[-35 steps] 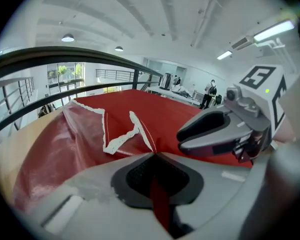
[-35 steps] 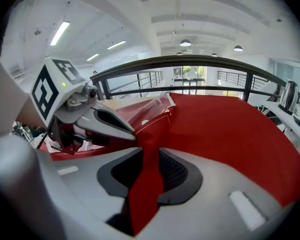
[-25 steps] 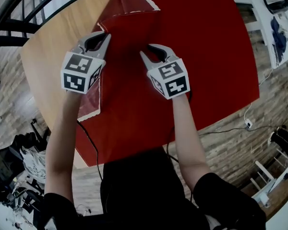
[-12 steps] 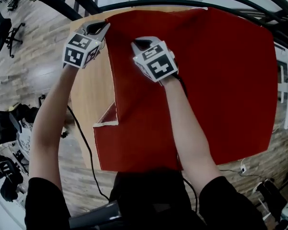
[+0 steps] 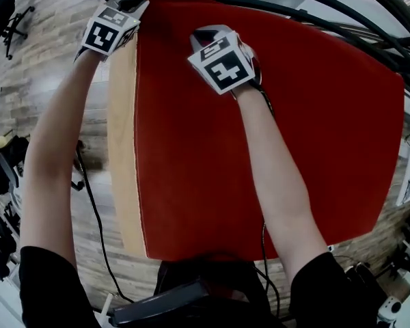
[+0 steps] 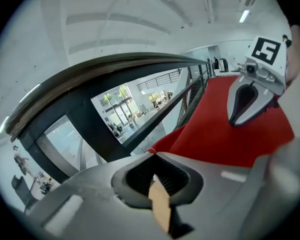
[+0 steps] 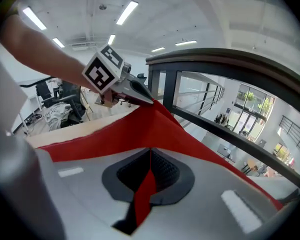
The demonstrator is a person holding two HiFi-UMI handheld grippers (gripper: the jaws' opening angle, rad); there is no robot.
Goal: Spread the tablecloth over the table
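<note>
Flattening the once-folded corner, clamping the tablecloth's (image 5: 260,149) far edge in left gripper (image 5: 133,2) and right gripper (image 5: 206,34) jaws; keeping tension even, easing leftward over bare counter (image 5: 121,149).

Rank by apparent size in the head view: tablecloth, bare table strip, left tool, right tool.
1. tablecloth
2. bare table strip
3. right tool and left tool: unranked; right looks bigger, perhaps only nearer.
</note>
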